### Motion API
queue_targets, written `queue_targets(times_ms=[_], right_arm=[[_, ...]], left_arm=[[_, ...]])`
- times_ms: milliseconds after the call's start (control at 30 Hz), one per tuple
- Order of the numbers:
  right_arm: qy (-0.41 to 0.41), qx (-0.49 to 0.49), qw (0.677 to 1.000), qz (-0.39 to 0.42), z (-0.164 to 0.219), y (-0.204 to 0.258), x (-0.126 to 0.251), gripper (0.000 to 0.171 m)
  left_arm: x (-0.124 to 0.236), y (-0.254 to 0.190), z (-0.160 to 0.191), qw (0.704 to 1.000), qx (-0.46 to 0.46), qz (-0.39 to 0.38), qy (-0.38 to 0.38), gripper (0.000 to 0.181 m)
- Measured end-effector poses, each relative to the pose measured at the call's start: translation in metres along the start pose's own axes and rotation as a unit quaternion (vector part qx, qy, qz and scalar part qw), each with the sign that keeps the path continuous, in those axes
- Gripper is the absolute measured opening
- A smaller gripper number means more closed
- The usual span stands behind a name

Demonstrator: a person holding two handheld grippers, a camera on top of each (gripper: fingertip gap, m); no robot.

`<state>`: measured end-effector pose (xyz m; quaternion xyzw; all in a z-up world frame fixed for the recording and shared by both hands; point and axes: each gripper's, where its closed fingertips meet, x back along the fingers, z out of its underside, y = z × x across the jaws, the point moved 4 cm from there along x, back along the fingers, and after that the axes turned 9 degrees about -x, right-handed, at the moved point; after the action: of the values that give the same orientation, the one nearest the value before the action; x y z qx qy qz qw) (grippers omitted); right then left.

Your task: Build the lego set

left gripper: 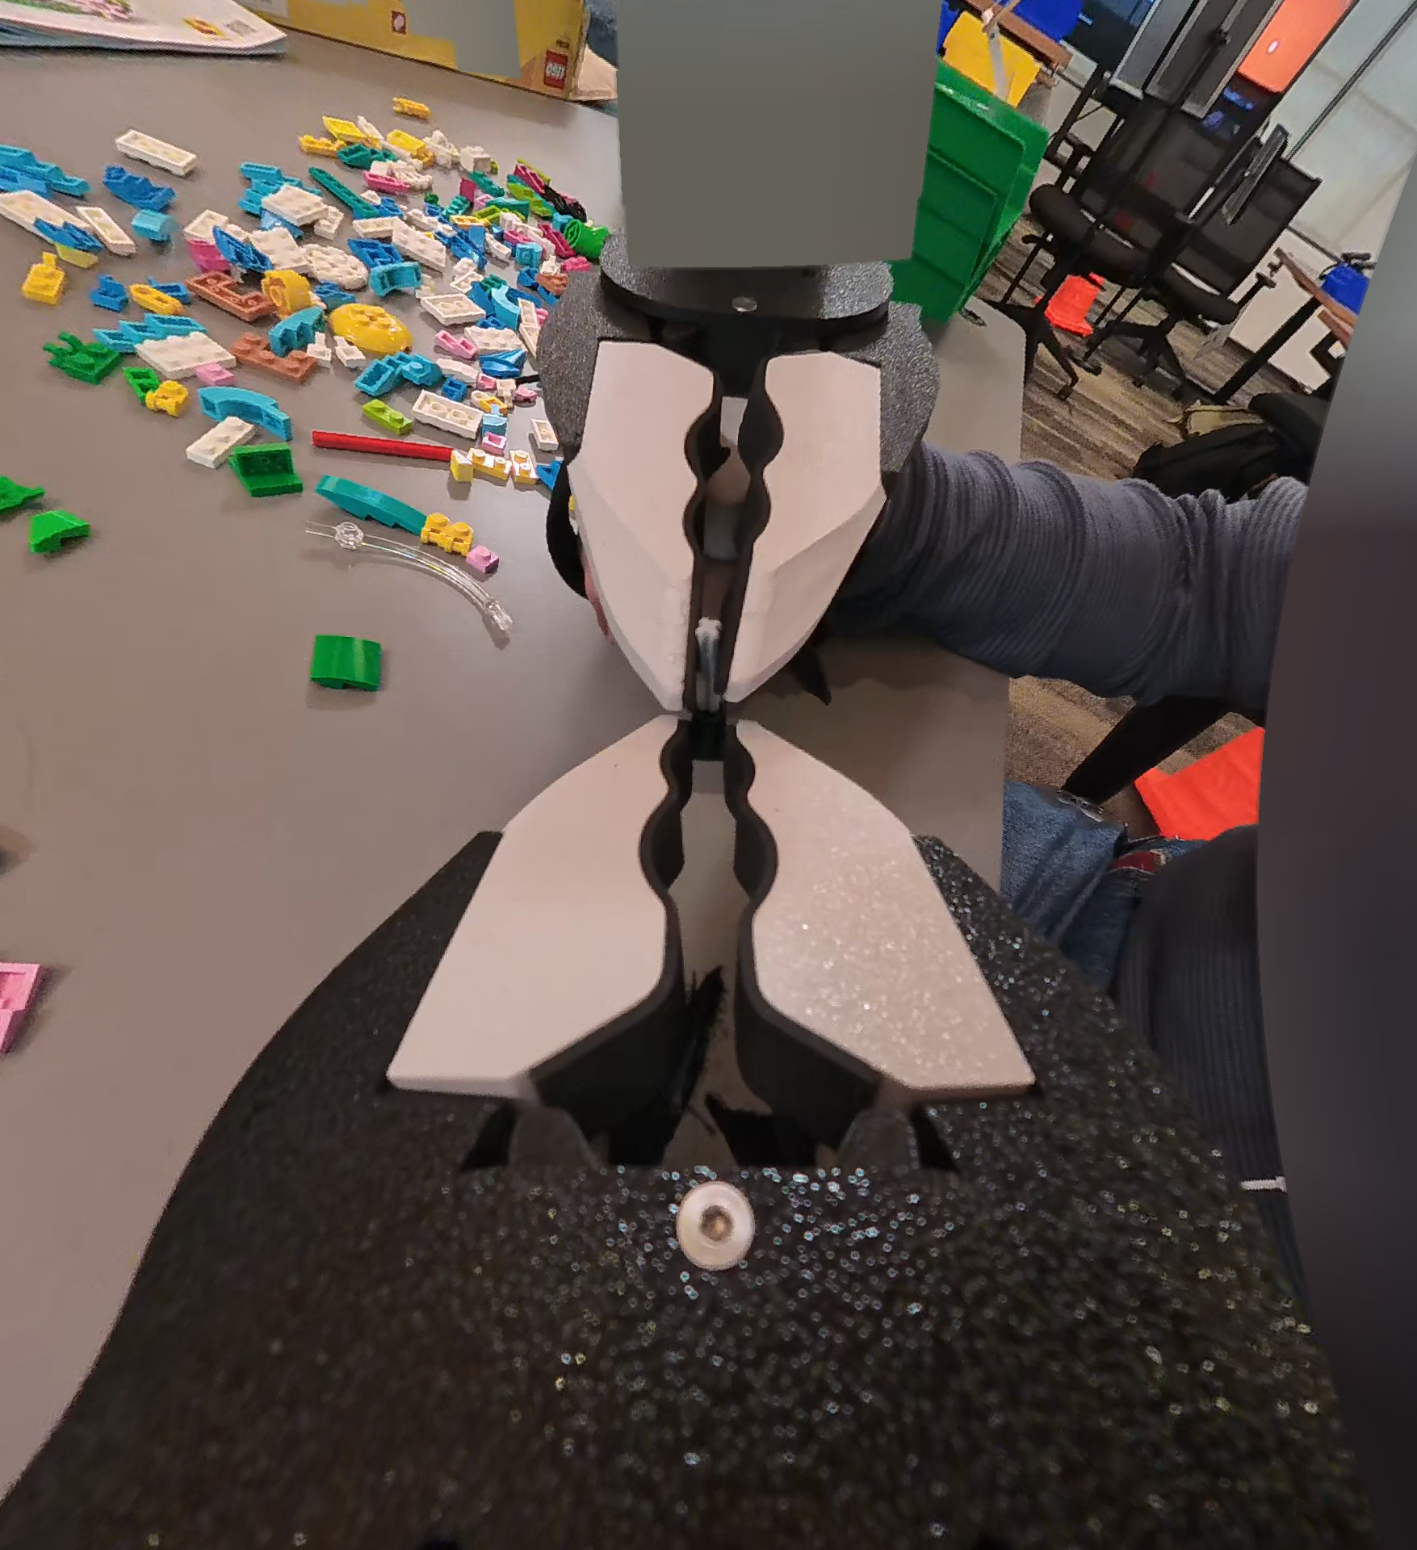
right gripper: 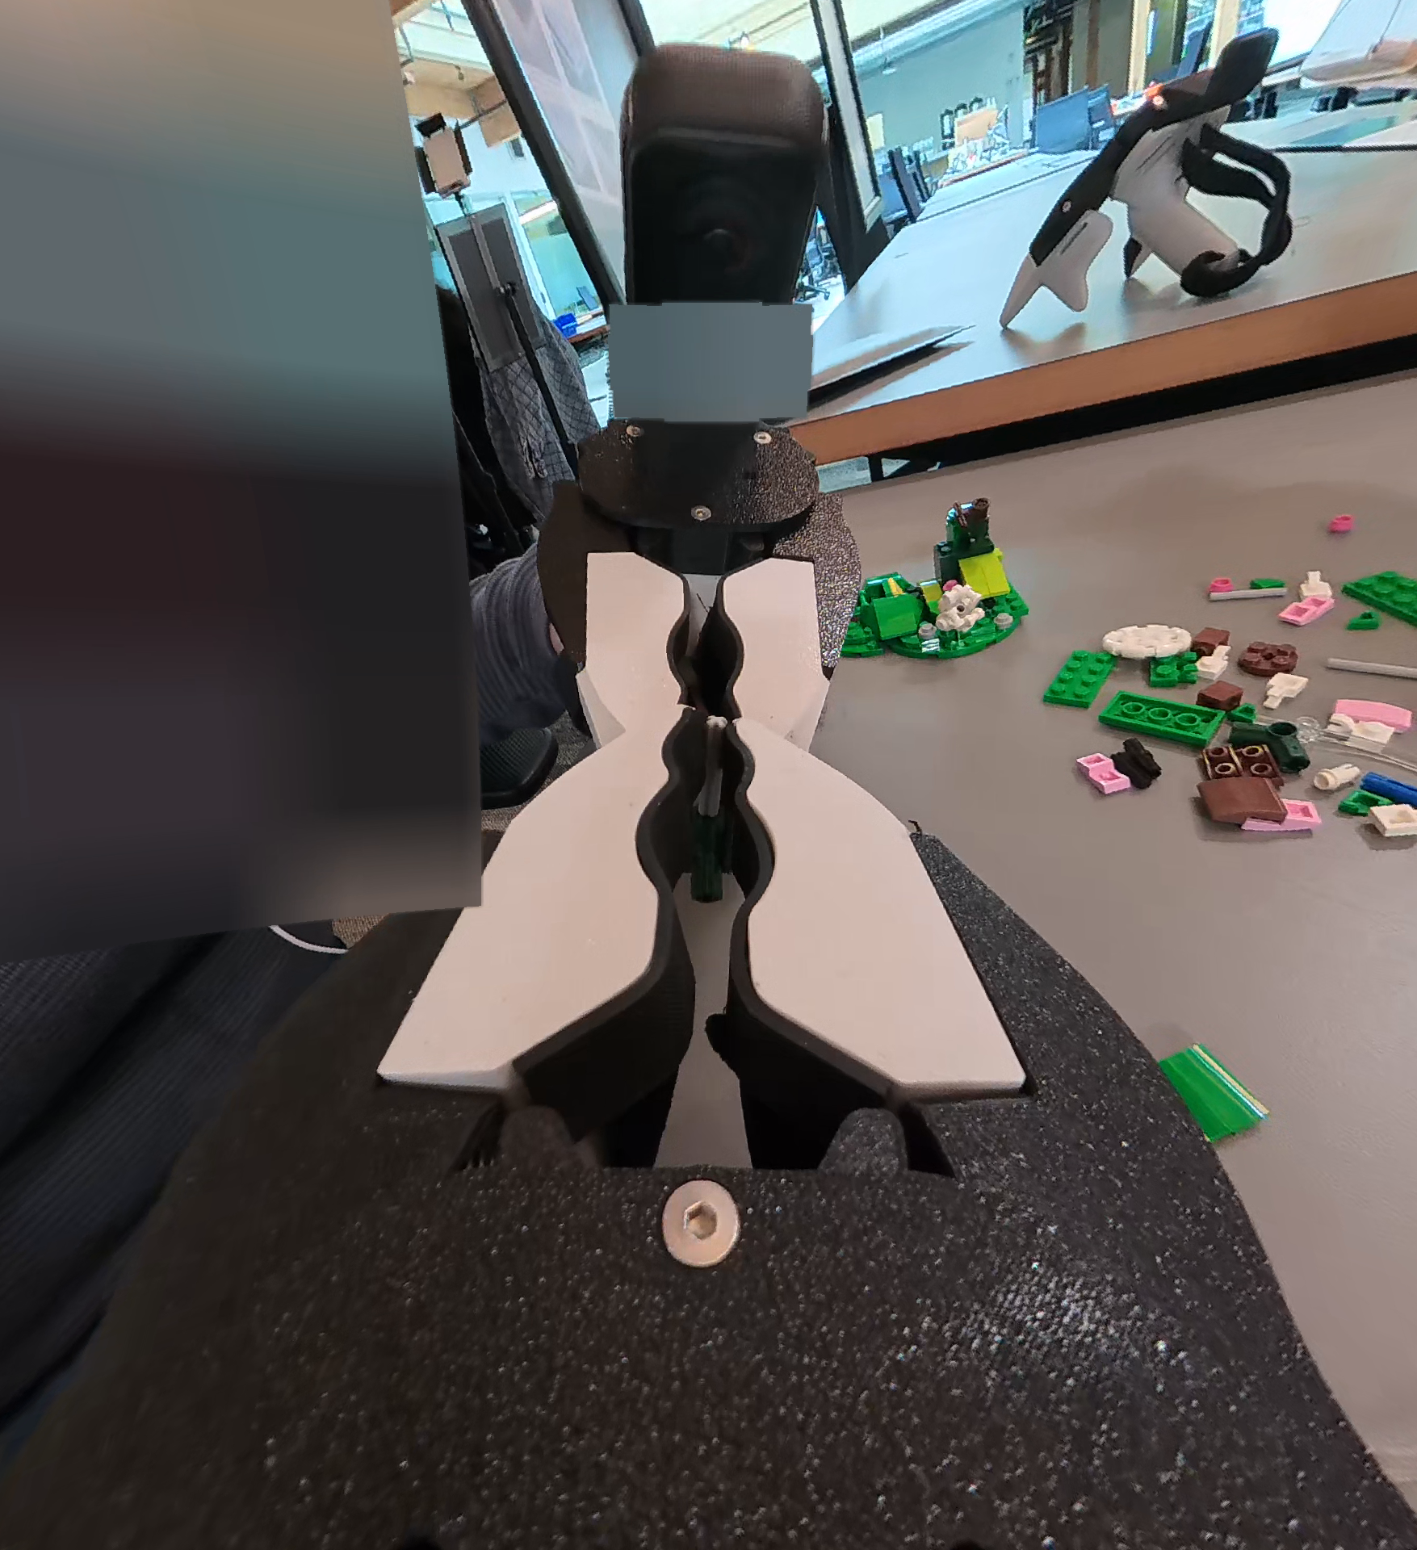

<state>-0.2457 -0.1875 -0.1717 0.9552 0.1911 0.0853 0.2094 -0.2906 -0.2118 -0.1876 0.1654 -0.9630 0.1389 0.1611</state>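
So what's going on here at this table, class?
A person holds two grippers tip to tip above a grey table. The left gripper and the right gripper each have their jaws closed on an end of a small piece: a thin white stem joined to a dark green part. Loose bricks lie scattered on the table, and a partly built green model stands further off, so building is mid-way.

Even indoor light, soft shadows, sharp centre, wide-angle bending at edges.
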Motion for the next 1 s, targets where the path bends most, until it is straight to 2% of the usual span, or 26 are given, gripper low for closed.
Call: queue_targets(times_ms=[467,700,1000], right_arm=[[-0.003,0.022,1.000,0.013,0.000,-0.002,0.001,0.004],[-0.013,0.022,0.997,-0.076,-0.002,0.016,0.002,0.004],[-0.014,0.036,0.990,-0.133,-0.001,0.030,0.004,0.004]], left_arm=[[-0.002,0.002,0.001,1.000,0.007,0.001,-0.021,0.007],[0.000,-0.016,-0.005,0.996,-0.047,0.060,-0.034,0.007],[-0.001,-0.029,-0.008,0.992,-0.061,0.106,-0.042,0.007]])
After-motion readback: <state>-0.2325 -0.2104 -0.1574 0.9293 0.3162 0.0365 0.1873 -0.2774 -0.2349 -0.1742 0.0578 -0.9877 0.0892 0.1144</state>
